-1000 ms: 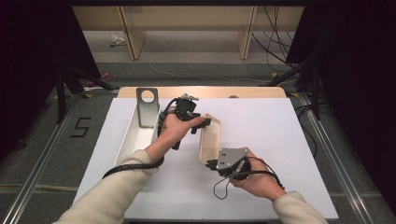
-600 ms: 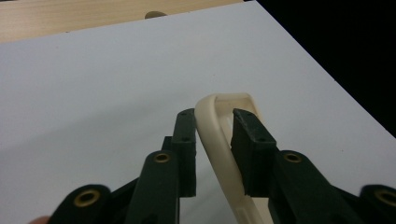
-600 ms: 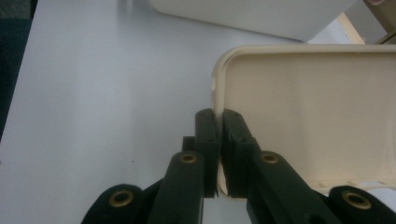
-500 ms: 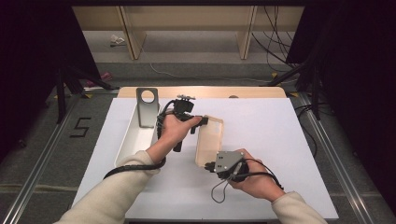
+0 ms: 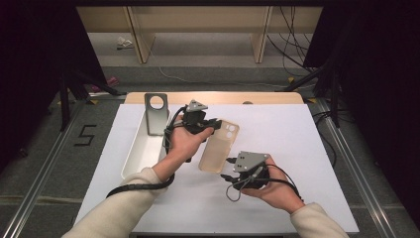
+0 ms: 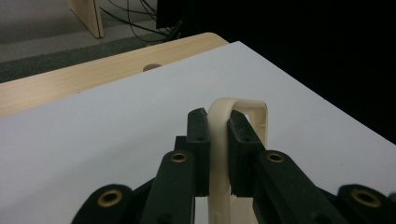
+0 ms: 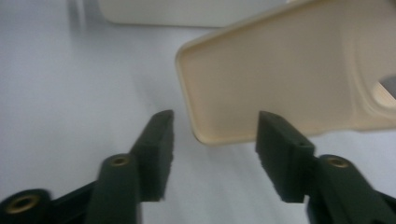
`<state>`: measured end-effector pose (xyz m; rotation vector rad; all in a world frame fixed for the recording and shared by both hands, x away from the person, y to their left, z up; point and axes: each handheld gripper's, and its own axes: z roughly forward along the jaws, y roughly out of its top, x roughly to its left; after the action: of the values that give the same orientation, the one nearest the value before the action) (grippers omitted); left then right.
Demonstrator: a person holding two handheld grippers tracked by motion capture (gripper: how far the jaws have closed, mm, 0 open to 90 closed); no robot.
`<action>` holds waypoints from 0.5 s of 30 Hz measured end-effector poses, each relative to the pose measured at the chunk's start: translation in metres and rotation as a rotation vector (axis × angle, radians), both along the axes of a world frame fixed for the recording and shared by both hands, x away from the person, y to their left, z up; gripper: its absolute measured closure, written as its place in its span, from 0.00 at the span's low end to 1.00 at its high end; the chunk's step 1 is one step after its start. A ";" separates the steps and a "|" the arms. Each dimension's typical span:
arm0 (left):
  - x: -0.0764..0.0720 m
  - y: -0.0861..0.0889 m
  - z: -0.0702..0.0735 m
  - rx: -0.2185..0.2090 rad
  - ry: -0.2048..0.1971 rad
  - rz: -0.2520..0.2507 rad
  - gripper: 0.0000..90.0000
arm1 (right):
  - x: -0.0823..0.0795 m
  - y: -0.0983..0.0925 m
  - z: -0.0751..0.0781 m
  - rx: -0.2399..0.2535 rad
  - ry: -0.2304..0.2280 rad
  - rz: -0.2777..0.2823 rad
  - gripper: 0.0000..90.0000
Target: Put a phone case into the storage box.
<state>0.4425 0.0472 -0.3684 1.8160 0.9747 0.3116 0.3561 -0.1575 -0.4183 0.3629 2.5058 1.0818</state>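
white tabletop (image 5: 307,148) under dark surrounds, wooden strip along its far edge. left gripper (image 5: 214,125) clamped on the rim of a cream phone case (image 5: 220,147), near the camera cutout, toward the middle of the tabletop. right gripper (image 7: 215,140) has just been opening; jaws apart, case's lower end between them, untouched. white tray (image 5: 141,148) along the left edge.
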 end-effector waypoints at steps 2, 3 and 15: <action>-0.002 0.004 0.001 -0.001 -0.023 0.001 0.90 | 0.002 -0.003 0.001 0.025 0.015 -0.031 0.38; -0.004 0.007 0.001 -0.004 -0.035 0.001 0.90 | 0.003 -0.005 0.002 0.038 0.032 -0.043 0.36; -0.019 0.037 0.002 -0.081 -0.120 -0.002 0.90 | 0.009 -0.022 0.005 0.137 0.072 -0.128 0.20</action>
<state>0.4236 0.0839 -0.3669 1.7048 0.8898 0.3700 0.3650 -0.1796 -0.4135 0.6030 2.4377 1.2113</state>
